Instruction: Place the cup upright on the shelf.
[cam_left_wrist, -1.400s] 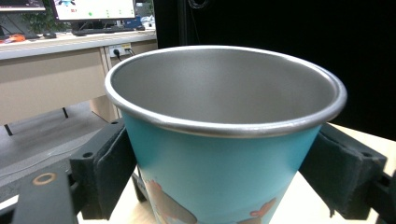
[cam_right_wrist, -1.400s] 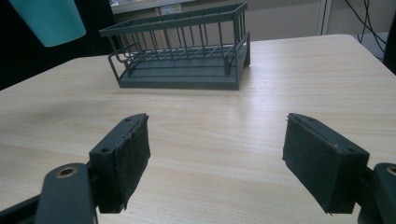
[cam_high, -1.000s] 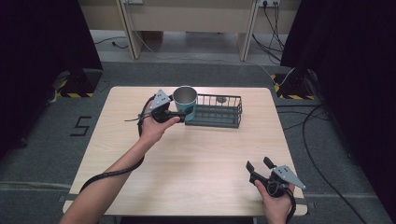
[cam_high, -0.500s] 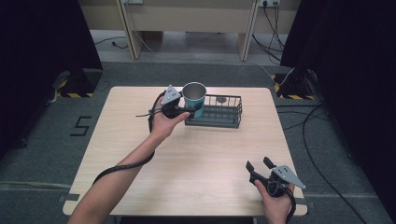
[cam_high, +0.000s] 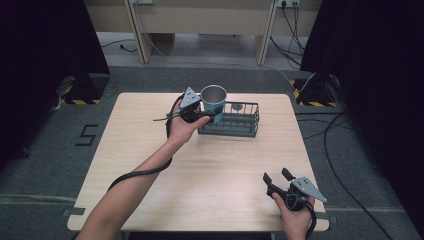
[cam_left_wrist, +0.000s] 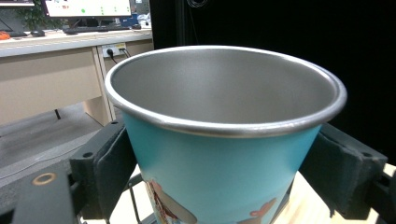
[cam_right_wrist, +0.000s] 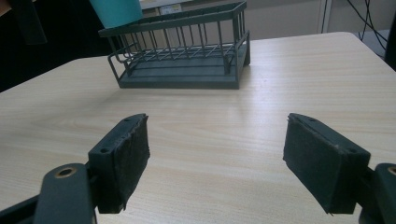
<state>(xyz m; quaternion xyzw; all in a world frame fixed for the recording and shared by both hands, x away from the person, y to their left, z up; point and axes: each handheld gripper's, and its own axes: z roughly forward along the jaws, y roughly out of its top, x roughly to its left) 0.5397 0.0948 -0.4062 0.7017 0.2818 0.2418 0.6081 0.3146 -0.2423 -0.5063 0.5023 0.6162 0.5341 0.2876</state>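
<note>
A teal metal cup (cam_high: 214, 102) with a steel rim is held in the air over the left end of a dark wire rack (cam_high: 239, 121). My left gripper (cam_high: 206, 115) is shut on the cup; in the left gripper view both pads press the teal wall of the cup (cam_left_wrist: 224, 154). My right gripper (cam_high: 274, 177) rests near the table's front right edge, open, nothing between its pads. In the right gripper view the rack (cam_right_wrist: 187, 56) stands ahead, with the cup's base (cam_right_wrist: 116, 11) above its left end.
The rack sits at the back centre of the light wooden table (cam_high: 150, 165). A small round object (cam_high: 237, 106) lies inside the rack. Cables trail from both grippers. Desks and dark curtains stand beyond the table.
My left gripper has carried the cup to the right and upward, from beside the rack's left end to above it. The right gripper has stayed put.
</note>
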